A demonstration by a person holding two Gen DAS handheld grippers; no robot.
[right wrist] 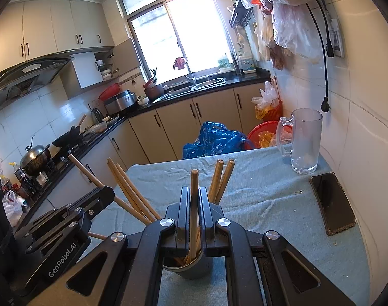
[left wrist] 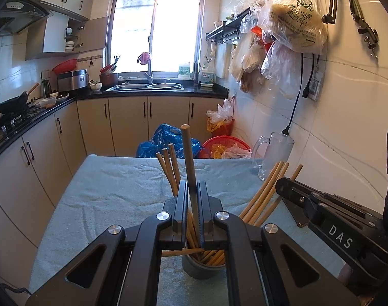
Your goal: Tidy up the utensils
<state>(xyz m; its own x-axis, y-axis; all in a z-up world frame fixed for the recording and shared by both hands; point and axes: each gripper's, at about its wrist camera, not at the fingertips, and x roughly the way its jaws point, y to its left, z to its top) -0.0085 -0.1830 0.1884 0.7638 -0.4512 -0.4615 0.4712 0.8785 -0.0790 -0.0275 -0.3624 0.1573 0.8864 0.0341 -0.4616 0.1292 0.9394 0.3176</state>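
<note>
A grey cup [left wrist: 203, 267] holding several wooden chopsticks [left wrist: 264, 193] stands on a table covered with a blue-grey cloth [left wrist: 112, 191]. My left gripper [left wrist: 192, 186] is shut on one chopstick [left wrist: 187, 148], held upright just above the cup. My right gripper [left wrist: 286, 187] enters from the right, beside the cup. In the right wrist view my right gripper [right wrist: 192, 190] is shut on another upright chopstick [right wrist: 194, 178] over the same cup [right wrist: 191, 267]. My left gripper [right wrist: 104, 193] is at the left with its chopstick [right wrist: 88, 172] slanting up out of it.
An empty glass mug [right wrist: 305, 142] stands at the table's far right corner by the tiled wall. A black phone [right wrist: 331, 202] lies near the right edge. Blue plastic bags [left wrist: 166, 140] and red baskets [left wrist: 227, 145] sit on the floor beyond the table.
</note>
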